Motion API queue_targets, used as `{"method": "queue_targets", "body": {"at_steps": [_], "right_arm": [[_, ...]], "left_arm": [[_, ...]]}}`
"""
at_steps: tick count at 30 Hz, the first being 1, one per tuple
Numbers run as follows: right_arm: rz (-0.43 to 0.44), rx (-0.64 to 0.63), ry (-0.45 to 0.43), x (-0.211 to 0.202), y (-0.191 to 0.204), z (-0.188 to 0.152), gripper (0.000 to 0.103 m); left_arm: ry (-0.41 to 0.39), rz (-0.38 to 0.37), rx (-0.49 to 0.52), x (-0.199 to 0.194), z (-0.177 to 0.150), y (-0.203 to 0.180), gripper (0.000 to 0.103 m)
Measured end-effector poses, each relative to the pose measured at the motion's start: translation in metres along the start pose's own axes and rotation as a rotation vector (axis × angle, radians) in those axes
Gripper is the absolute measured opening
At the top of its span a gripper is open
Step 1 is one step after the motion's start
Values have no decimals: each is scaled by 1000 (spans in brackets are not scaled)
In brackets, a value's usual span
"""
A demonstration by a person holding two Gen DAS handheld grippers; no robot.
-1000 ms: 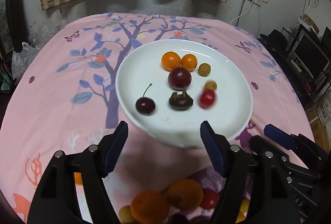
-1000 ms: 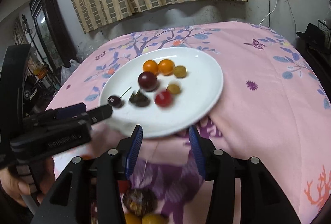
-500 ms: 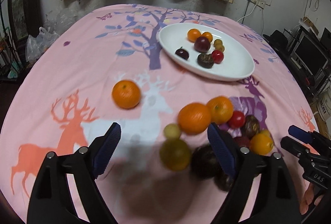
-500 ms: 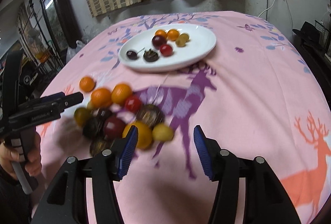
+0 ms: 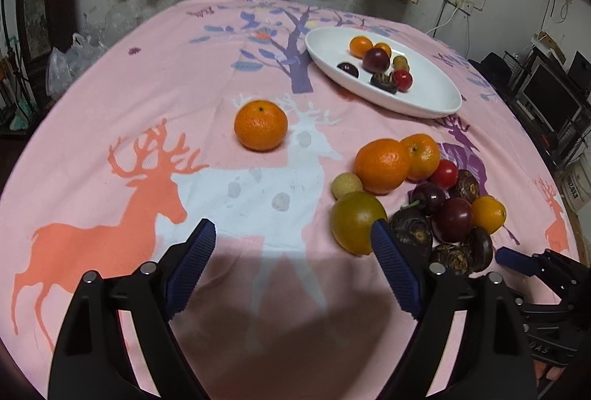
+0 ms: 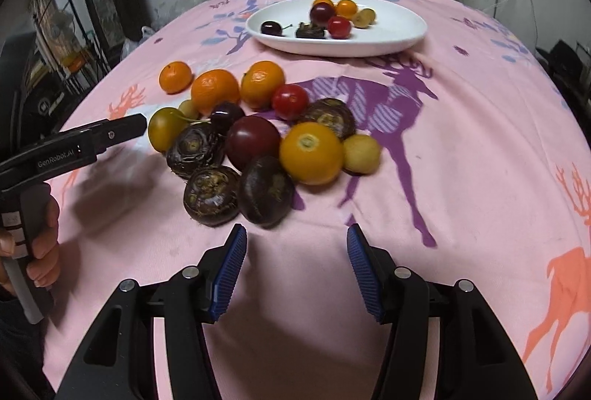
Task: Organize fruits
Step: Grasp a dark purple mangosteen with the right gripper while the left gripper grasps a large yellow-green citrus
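Left gripper (image 5: 291, 237): gaping wide, holding nothing, its right finger overlapping a greenish citrus (image 5: 356, 220). Right gripper (image 6: 293, 244): jaws opening, nothing between. Fruit pile (image 6: 258, 134) lying on the table (image 6: 461, 148); white plate (image 6: 388, 34) sitting at 12 o'clock, its smaller fruits hard to identify.

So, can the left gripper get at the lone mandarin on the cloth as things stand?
Probably yes. The left gripper is open and empty, and the lone mandarin sits apart from the fruit pile, with only bare tablecloth between.
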State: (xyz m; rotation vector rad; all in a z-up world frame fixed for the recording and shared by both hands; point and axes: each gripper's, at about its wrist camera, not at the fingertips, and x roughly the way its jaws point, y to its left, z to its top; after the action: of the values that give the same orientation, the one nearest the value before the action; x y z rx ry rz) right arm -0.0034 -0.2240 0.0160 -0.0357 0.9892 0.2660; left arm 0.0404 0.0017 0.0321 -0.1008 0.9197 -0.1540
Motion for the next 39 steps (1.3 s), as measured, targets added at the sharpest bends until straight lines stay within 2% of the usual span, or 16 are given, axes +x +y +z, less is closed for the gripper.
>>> {"method": "queue_targets", "body": {"at_steps": [2, 5, 10, 11, 13, 17, 20, 22, 26, 31, 34, 35, 36, 38, 39], "right_arm": [[-33, -22, 5, 6, 6, 6, 58], [-84, -57, 8, 15, 14, 15, 57], [-88, -35, -14, 21, 15, 23, 52], [-84, -34, -23, 20, 15, 22, 49], [-57, -37, -30, 18, 15, 20, 29], [18, 27, -23, 13, 0, 19, 28], [25, 35, -31, 6, -4, 17, 28], [26, 33, -48, 1, -5, 17, 22], [40, 31, -52, -4, -6, 17, 22], [39, 14, -49, -5, -3, 16, 22], [24, -2, -33, 0, -1, 15, 22], [20, -6, -29, 2, 0, 14, 22], [18, -11, -26, 4, 1, 14, 23], [10, -28, -32, 8, 5, 13, 26], [-4, -42, -43, 9, 7, 13, 35]], "left_arm": [[27, -33, -15, 3, -2, 1, 84], [29, -28, -11, 4, -3, 0, 84], [43, -38, 17, 6, -5, -7, 84], [48, -36, 24, 7, -6, -8, 84], [53, -27, 39, 9, -7, -11, 84], [51, -9, 59, 12, -9, -14, 84], [42, -2, 64, 14, -9, -15, 84], [28, 11, 71, 15, -9, -16, 84], [32, 23, 57, 21, -9, -16, 83], [49, 22, 54, 26, -2, -24, 71], [51, 31, 70, 30, 1, -31, 57], [51, 20, 73, 31, 2, -33, 46], [52, 5, 79, 31, 3, -36, 40], [52, 16, 75, 32, 4, -38, 40], [54, 15, 70, 32, 4, -38, 39]]}}
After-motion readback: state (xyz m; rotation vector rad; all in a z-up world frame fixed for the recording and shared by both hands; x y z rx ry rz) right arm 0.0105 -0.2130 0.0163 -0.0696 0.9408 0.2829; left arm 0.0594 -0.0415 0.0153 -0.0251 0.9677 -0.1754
